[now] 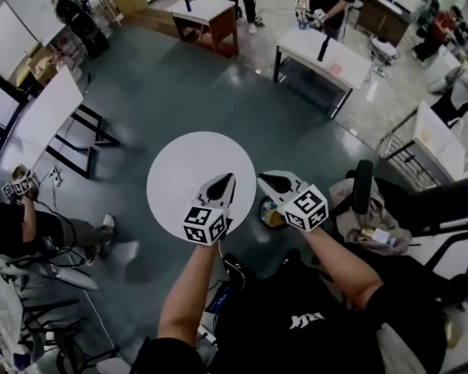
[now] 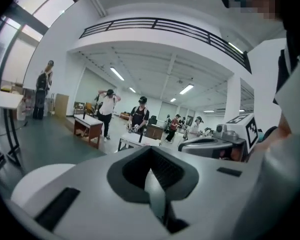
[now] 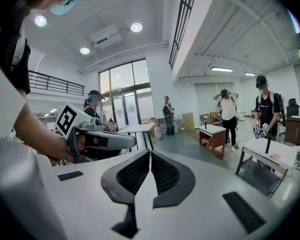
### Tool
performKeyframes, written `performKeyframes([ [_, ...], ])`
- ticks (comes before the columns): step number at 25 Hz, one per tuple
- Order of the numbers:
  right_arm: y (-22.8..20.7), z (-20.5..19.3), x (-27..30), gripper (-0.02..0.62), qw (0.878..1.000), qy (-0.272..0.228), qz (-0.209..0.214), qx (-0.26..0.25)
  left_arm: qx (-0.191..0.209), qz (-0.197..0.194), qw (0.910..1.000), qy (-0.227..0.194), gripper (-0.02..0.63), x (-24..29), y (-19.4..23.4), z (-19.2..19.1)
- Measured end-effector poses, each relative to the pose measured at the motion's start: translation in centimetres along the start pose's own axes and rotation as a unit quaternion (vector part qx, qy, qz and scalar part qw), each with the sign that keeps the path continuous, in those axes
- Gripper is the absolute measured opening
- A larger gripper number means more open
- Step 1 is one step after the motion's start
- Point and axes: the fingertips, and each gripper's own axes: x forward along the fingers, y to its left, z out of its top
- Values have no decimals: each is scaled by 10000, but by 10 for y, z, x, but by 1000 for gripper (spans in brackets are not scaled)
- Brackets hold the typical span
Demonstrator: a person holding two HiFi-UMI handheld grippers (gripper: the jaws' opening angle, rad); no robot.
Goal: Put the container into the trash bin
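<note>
In the head view both grippers are held up high, side by side over the floor. My left gripper (image 1: 225, 181) is shut with nothing in it, its tip over the edge of a round white table (image 1: 183, 170). My right gripper (image 1: 265, 181) is also shut and empty. Below the right gripper stands a small round trash bin (image 1: 267, 211) with something yellowish inside; I cannot make out what it is. The left gripper view shows shut jaws on my left gripper (image 2: 150, 173) and the right gripper (image 2: 212, 146) beside it. In the right gripper view, my right gripper (image 3: 150, 160) has its jaws together.
A chair (image 1: 363, 201) with a bag on it stands to the right of the bin. Farther off are a brown table (image 1: 207, 15) and a white table (image 1: 321, 54), with several people standing around. White boards on black frames (image 1: 51, 119) line the left side.
</note>
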Motion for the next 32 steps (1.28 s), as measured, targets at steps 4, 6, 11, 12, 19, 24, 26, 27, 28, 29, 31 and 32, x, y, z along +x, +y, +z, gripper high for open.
performKeyframes([
  [4,42,55,5,41,9977,-385,449,-321,207,-585,9953,-738,2,-68,0,63],
  [6,60,78,6,41,9954,-566,598,-499,404,-627,9929,-930,2,-101,4,87],
  [11,91,112,11,41,9899,-950,827,-654,1014,-299,9867,-1234,2,-176,19,130],
  [12,98,116,14,41,9890,-1006,879,-640,1100,-248,9852,-1288,2,-193,21,138],
  [19,166,121,35,41,9783,-1008,1632,-788,1178,246,9791,-1637,2,-310,41,137],
  [24,203,106,39,41,9699,-914,2138,-729,1004,826,9770,-1688,2,-376,50,110],
  [26,216,104,43,41,9655,-838,2359,-714,912,1061,9742,-1772,2,-398,50,103],
  [27,224,104,46,41,9626,-806,2485,-724,865,1174,9723,-1826,2,-409,49,101],
  [28,232,104,48,40,9590,-779,2625,-729,822,1275,9703,-1883,2,-419,47,99],
  [29,240,105,51,41,9550,-755,2775,-721,783,1367,9683,-1937,2,-428,44,97],
  [31,255,106,55,40,9460,-694,3089,-702,698,1545,9646,-2018,2,-440,36,91],
  [32,262,106,55,41,9404,-667,3258,-712,646,1633,9629,-2051,2,-445,31,86],
])
